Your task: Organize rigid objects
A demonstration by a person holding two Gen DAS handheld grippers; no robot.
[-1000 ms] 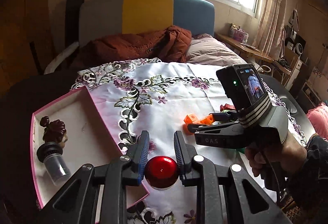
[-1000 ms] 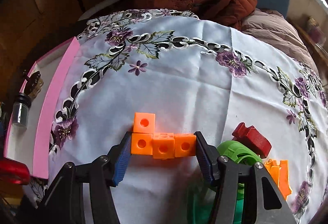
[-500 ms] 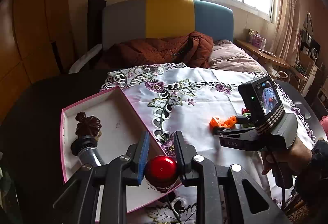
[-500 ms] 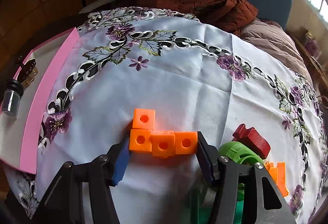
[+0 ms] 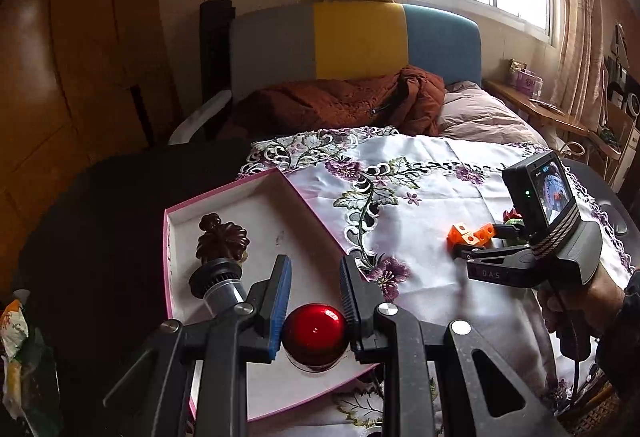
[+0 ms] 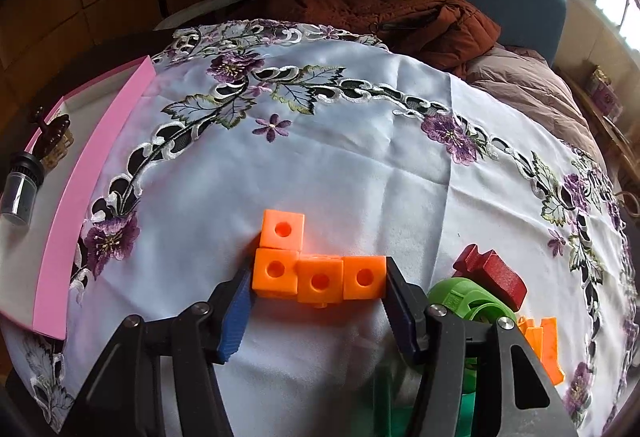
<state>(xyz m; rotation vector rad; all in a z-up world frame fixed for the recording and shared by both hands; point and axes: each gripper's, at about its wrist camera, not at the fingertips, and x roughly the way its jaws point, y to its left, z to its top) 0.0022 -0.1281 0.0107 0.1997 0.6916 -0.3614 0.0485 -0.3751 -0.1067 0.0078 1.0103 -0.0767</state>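
Left tongs clenched on glossy red round knob, hovering over pink-rimmed white shallow tray, lower centre of frame. Dark carved finial and black-capped vial already in tray. Right tongs apparently clamping orange L-shaped cube block on worktop cloth, long axis across frame, short leg pointing up-frame. Red piece, green ring left to sort.

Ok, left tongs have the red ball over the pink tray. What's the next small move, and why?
Probably lower the left tongs a little and open them: the red ball is clamped between the pads above the pink tray, in bare floor clear of the brown ornament and the vial.
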